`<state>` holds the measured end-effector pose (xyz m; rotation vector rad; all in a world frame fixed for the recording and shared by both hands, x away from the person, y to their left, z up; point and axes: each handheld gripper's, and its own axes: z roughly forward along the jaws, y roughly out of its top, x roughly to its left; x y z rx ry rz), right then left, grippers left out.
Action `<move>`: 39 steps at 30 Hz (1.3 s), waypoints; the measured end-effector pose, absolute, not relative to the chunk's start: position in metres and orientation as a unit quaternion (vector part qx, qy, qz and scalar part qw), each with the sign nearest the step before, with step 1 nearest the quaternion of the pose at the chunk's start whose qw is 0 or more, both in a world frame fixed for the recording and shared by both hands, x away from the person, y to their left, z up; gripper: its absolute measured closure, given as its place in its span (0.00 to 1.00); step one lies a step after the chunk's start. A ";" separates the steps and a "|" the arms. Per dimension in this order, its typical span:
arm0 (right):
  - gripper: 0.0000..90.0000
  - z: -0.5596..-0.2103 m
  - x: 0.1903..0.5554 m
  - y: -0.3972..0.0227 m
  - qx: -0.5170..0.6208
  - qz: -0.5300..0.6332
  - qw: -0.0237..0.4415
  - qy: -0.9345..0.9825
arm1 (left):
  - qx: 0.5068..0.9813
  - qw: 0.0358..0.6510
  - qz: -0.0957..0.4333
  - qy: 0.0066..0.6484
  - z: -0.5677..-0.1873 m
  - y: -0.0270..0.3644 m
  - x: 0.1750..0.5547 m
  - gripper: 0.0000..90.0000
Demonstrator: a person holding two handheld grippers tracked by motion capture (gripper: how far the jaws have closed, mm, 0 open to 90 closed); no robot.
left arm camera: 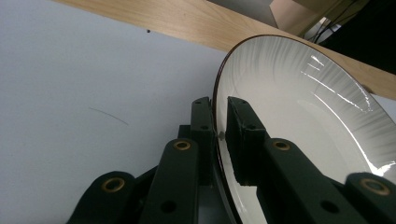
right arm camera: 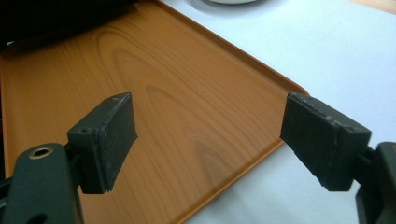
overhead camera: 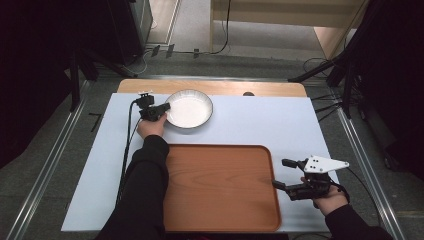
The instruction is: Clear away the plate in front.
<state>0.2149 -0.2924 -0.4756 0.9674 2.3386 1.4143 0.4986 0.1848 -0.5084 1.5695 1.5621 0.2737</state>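
A white bowl (overhead camera: 189,108) with a thin dark rim and fluted inner wall sits toward the far side of the table (overhead camera: 260,122), which is covered with a pale blue-white sheet; a strip of light wood shows along the far edge. The left gripper (overhead camera: 165,107) reaches the bowl's left edge, and the left gripper view shows its two black fingers (left arm camera: 245,140) pinching the rim, one finger on the outside of the wall and the other on the inside, with the rim (left arm camera: 216,100) running up between them. The bowl appears tilted in that view, though the camera turns with the hand, so whether it is lifted off the table cannot be told. The person's left hand (overhead camera: 151,127) holds the gripper body, a black sleeve (overhead camera: 145,190) running back toward the near edge, and a black cable (overhead camera: 127,150) trails down beside it. Nearer the person lies a brown wood-grain tray (overhead camera: 220,187) with rounded corners and a low raised lip, with nothing on it, well apart from the bowl. The right gripper (overhead camera: 282,173) hovers at the tray's right edge, held by the right hand (overhead camera: 327,200), with a grey three-cornered plate (overhead camera: 325,164) on top. Its fingers (right arm camera: 109,140) are spread wide with nothing between them, and the right gripper view looks between them onto the tray's surface (right arm camera: 177,98) and corner.
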 end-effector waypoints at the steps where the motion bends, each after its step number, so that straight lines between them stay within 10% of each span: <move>1: 0.21 -0.476 0.215 -0.292 0.331 0.484 0.121 0.801 | 0.630 0.443 0.109 0.629 -0.510 0.184 0.499 0.90; 39: 0.21 -0.475 0.215 -0.292 0.331 0.484 0.123 0.801 | 0.579 0.502 -0.006 0.642 -0.487 0.203 0.494 0.94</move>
